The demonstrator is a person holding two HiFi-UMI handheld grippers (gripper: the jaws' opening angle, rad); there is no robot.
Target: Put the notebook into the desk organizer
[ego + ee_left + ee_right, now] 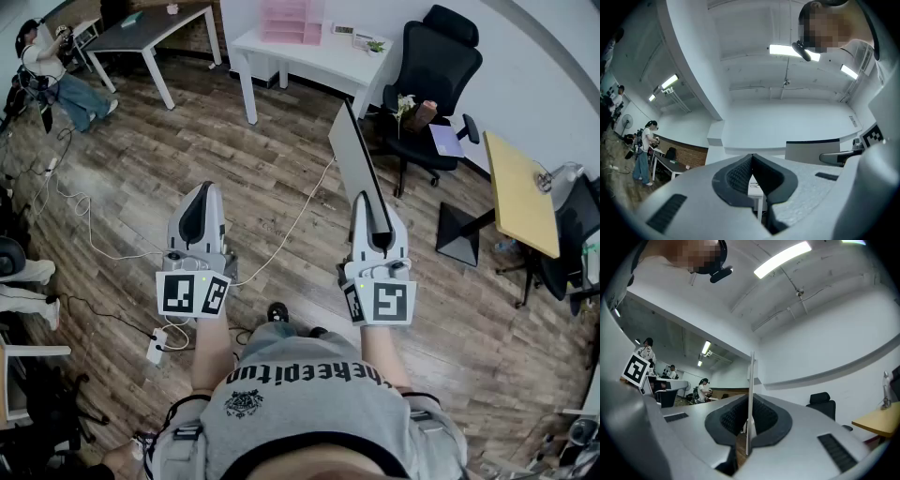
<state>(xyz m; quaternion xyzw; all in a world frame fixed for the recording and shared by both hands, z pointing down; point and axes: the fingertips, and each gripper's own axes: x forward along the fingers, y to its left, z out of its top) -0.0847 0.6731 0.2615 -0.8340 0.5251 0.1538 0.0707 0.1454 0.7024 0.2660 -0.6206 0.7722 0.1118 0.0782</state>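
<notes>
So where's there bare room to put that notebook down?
The notebook would fit on the white desk, along its bare front edge before the pink organizer; its right end holds a small plant. The yellow table is mostly bare. The seat of the black chair is crowded. The floor ahead is open, crossed by a white cable.

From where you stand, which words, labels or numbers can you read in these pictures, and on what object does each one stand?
"keepiton", roughly, upside down, first letters unclear: on the person's grey shirt.
Left gripper and right gripper: square marker patterns only, no words.
Papers on the white table: too small to read.
Notebook: no print shows.
</notes>
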